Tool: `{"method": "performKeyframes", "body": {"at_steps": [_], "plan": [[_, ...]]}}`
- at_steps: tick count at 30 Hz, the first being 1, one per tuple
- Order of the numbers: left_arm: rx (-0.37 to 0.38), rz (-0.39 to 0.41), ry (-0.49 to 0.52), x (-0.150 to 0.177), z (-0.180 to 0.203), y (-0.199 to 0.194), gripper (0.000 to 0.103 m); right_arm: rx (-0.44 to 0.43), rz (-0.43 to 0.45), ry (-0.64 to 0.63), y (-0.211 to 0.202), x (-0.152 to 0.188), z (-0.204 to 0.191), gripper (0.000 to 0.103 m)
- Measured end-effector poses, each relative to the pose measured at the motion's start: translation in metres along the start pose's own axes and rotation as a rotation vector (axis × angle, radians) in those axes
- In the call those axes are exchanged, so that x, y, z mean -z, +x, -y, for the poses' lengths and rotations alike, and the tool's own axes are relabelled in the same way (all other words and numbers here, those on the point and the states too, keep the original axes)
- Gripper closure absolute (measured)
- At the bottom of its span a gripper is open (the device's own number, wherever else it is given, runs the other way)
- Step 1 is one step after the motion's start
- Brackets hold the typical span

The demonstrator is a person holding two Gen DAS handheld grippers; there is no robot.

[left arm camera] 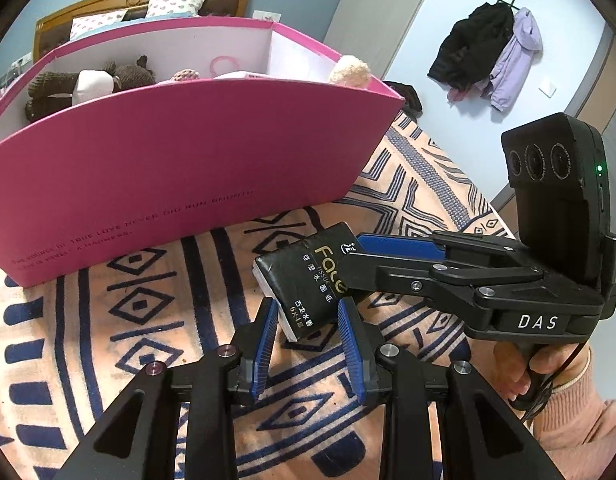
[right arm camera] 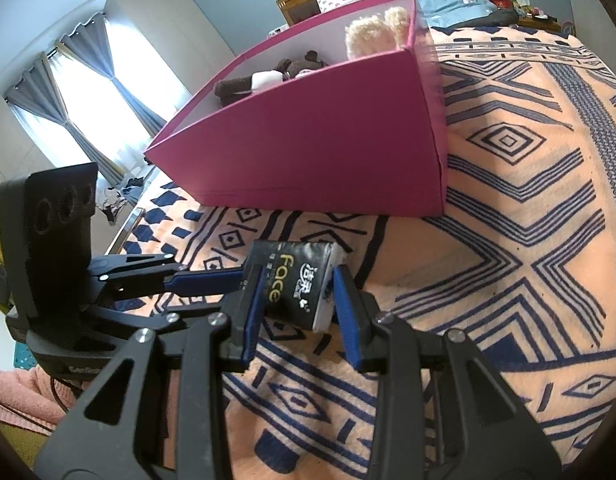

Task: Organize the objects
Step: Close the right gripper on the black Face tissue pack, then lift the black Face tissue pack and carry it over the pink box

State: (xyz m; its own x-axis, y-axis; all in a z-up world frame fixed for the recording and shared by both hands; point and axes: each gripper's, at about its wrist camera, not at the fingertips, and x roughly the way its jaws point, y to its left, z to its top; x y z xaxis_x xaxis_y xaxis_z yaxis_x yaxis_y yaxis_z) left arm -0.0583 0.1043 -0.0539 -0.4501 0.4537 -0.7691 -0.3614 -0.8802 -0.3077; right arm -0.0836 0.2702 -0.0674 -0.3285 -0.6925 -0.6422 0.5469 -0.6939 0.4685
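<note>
I have the black plastic-wrapped tissue pack [right arm camera: 297,286] lying on the peach blanket with navy geometric lines [right arm camera: 508,240], just in front of the tall magenta cardboard box [right arm camera: 328,152] that already holds plush toys. My right gripper [right arm camera: 297,300] straddles the pack's near end, jaws partly open, pads beside its sides; whether they press I cannot tell. My left gripper [left arm camera: 305,322] sits at the opposite end, jaws at their narrowest with the pack's corner between them, and a firm hold is unclear. I judge the best move is one secure squeeze across the short sides, then a lift clear over the box wall.
</note>
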Motion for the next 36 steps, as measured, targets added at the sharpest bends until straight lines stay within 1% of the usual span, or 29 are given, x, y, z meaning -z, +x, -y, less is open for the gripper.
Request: {"method": "performKeyframes", "body": {"at_steps": [29,36], "plan": [[-0.007,0.077,0.035,-0.007,0.007,-0.029,0.072,0.004,0.069,-0.061,-0.027,-0.007,-0.025,0.066],[-0.013,0.103,0.045,-0.017,0.008,-0.039,0.072,0.002,0.094,-0.086,-0.035,-0.015,-0.032,0.066]]}}
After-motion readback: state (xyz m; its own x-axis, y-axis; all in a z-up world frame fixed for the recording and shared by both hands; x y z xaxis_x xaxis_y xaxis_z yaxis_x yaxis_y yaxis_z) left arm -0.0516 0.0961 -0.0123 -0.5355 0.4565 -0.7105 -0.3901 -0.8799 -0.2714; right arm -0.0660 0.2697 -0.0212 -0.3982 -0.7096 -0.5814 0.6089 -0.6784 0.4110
